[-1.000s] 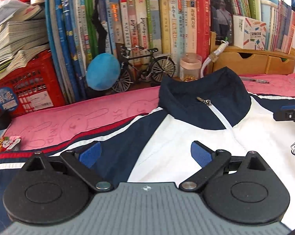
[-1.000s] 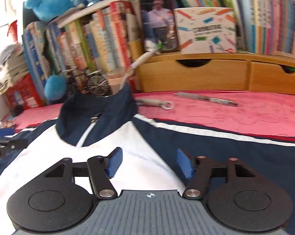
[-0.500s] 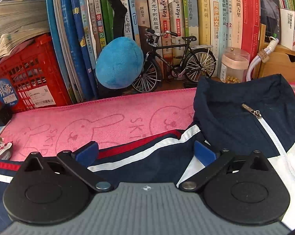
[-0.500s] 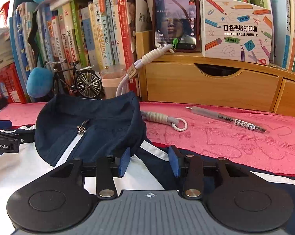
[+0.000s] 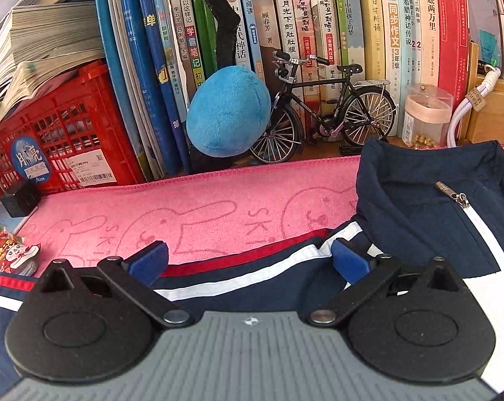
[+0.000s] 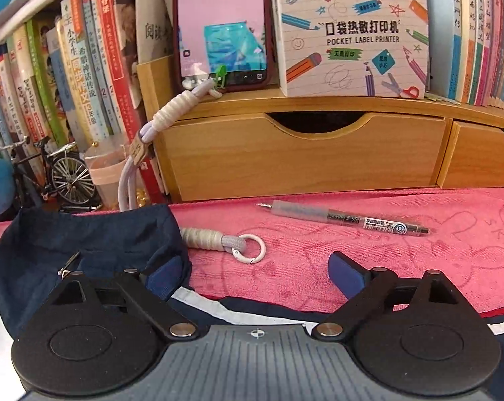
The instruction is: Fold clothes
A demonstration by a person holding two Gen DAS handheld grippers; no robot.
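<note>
A navy and white zip jacket [image 5: 429, 220] with red and white shoulder stripes lies front up on a pink towel [image 5: 191, 207]. My left gripper [image 5: 248, 260] is open, low over the jacket's left shoulder edge beside the collar. In the right wrist view the navy collar [image 6: 88, 240] sits at the left and the right shoulder [image 6: 252, 307] runs under the fingers. My right gripper [image 6: 255, 274] is open wide over the shoulder edge, its left pad against the collar.
Books [image 5: 318, 33], a red crate [image 5: 58, 133], a blue plush [image 5: 228, 113], a model bicycle [image 5: 325, 113] and a jar [image 5: 425, 113] line the back. A wooden drawer unit [image 6: 305, 153], a phone [image 6: 221, 23], a pen [image 6: 345, 217] and a lanyard ring [image 6: 248, 247] lie near the right gripper.
Both grippers have moved forward from over the jacket's chest to its shoulder line near the collar. The right gripper's jaws have opened wider.
</note>
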